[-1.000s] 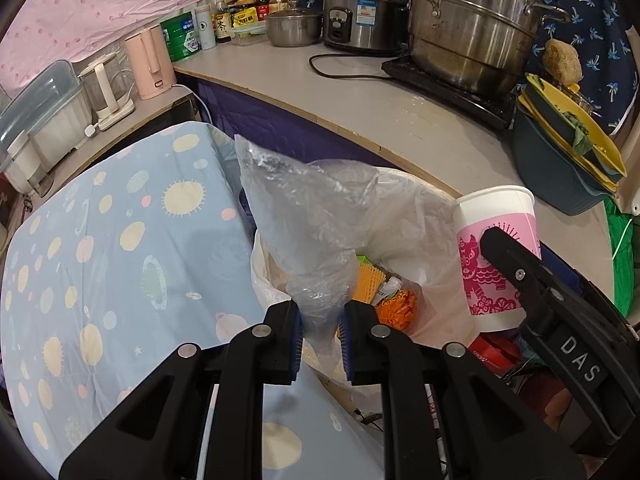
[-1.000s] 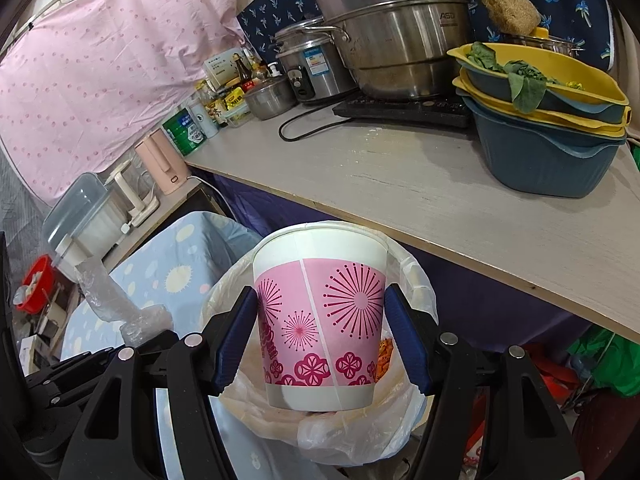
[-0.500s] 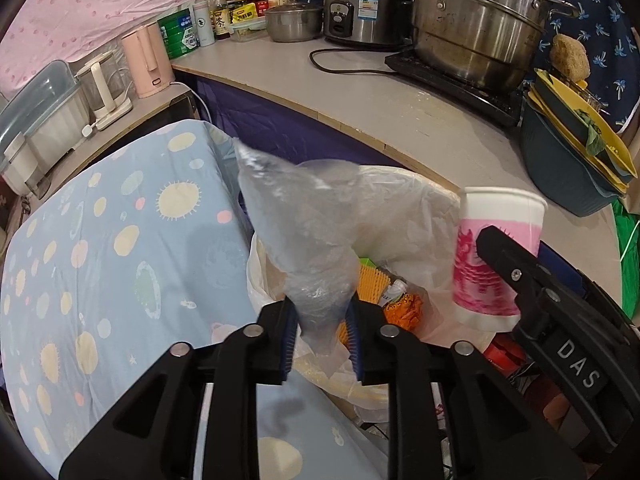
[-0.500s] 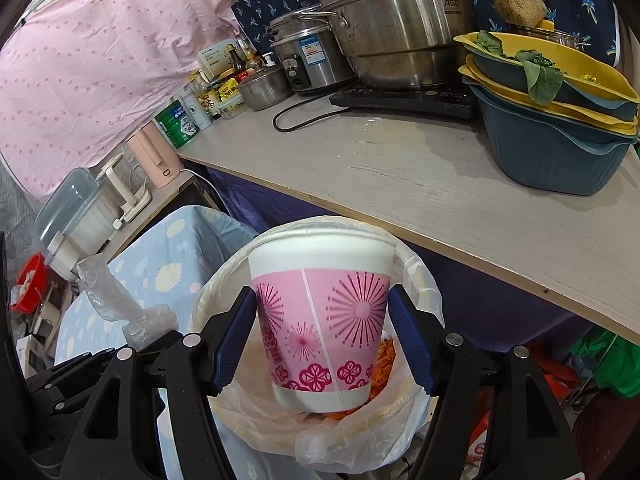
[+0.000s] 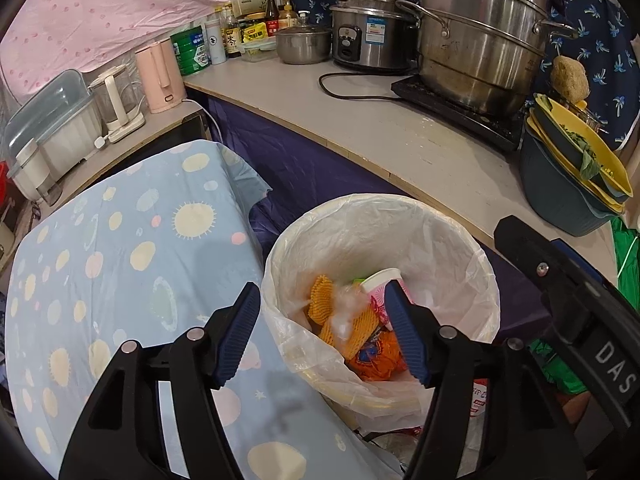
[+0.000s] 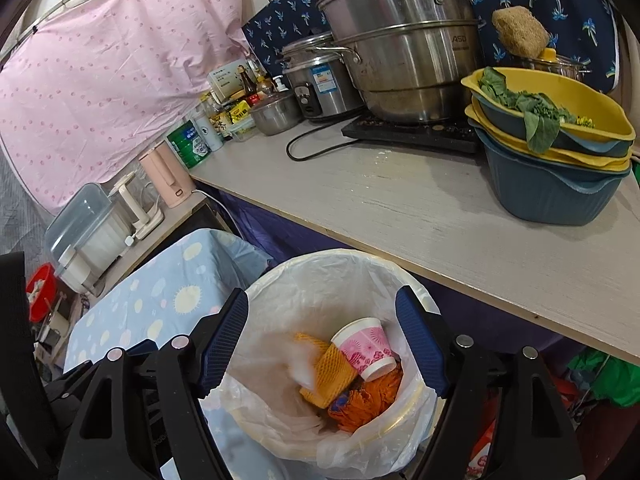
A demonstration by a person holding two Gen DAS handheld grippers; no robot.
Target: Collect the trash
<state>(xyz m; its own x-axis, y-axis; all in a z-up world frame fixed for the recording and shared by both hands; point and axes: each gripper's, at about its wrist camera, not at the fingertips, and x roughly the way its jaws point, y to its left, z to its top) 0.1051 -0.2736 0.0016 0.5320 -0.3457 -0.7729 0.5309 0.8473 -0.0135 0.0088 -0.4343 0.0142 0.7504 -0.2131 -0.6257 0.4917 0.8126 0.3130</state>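
A bin with a white liner [image 5: 380, 208] [image 6: 340, 256] stands below both grippers. Inside it a pink-and-white paper cup [image 5: 380, 280] [image 6: 364, 346] lies tilted on orange foam netting [image 5: 322, 300] [image 6: 328, 368]. A crumpled clear plastic bag [image 5: 346, 304] [image 6: 300, 368] shows blurred beside the cup. My left gripper [image 5: 320, 300] hovers over the bin's near rim; its jaws are opening and nothing is between them. My right gripper [image 6: 322, 300] hangs above the bin's mouth, its jaws also opening and empty. In the left wrist view the right gripper's black body fills the lower right.
A pale counter [image 6: 420, 208] runs behind the bin, carrying steel pots [image 6: 400, 40], a rice cooker [image 5: 372, 36] and stacked yellow and blue basins [image 6: 552, 160]. A table under blue spotted cloth [image 5: 120, 264] lies left of the bin. A pink kettle [image 5: 158, 76] stands beyond.
The left jaws let go of the clear bag and the right jaws let go of the cup; both dropped into the bin. Both jaws have widened.
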